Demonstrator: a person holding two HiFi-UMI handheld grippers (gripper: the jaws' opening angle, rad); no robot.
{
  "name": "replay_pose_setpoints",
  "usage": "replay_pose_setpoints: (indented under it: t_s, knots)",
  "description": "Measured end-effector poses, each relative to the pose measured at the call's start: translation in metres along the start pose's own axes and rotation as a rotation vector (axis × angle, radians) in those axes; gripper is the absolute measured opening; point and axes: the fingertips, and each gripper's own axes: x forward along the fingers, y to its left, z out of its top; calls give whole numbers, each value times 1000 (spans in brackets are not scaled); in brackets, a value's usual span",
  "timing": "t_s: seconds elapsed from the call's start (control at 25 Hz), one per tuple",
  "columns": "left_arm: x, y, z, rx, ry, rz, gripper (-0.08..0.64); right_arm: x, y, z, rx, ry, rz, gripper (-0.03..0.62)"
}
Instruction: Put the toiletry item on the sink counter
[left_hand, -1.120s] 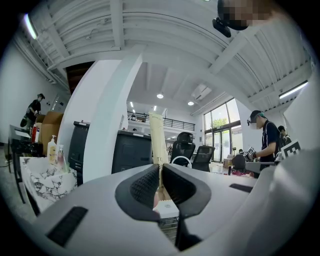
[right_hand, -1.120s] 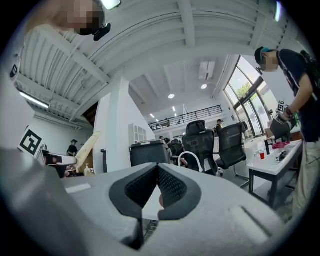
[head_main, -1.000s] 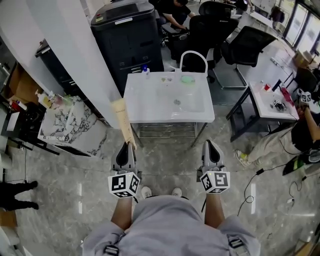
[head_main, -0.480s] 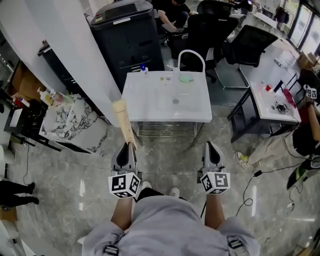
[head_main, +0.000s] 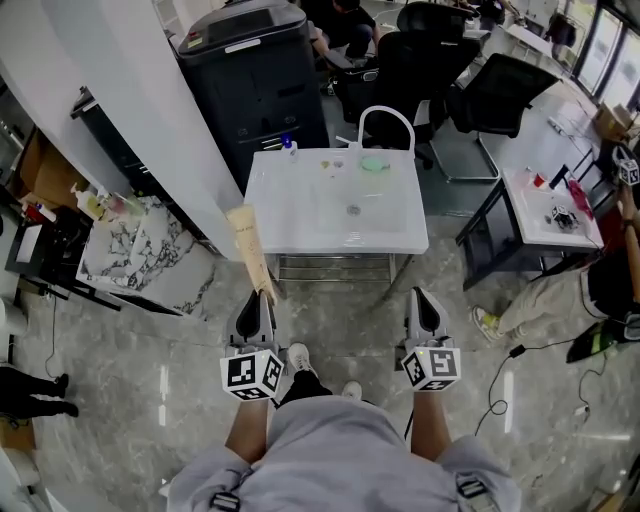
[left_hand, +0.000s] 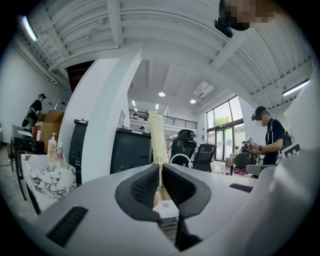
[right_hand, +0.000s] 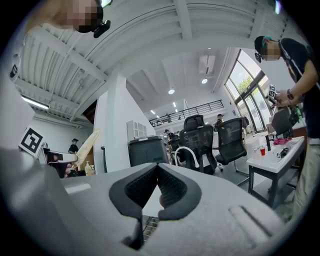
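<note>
Left gripper (head_main: 256, 298) clamps the base of the long cream plastic tube (head_main: 248, 245), well short of the white sink counter (head_main: 285, 215). Right gripper (head_main: 424, 300): jaws together, empty. I judge approach and placement both remain.

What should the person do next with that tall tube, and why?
Probably step closer and carry the left gripper forward: its jaws clamp the cream-coloured tube upright, but it is short of the white sink counter, with bare floor between.

Clamped left gripper (head_main: 261, 294), seemingly closed right gripper (head_main: 421, 294)
</note>
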Motion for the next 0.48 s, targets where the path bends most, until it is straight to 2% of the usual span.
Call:
replay_pose_setpoints:
  t_s: [0.48]
  knots:
    - [81, 67, 2, -18, 3, -12, 26, 101, 30, -7, -22, 10, -3, 0]
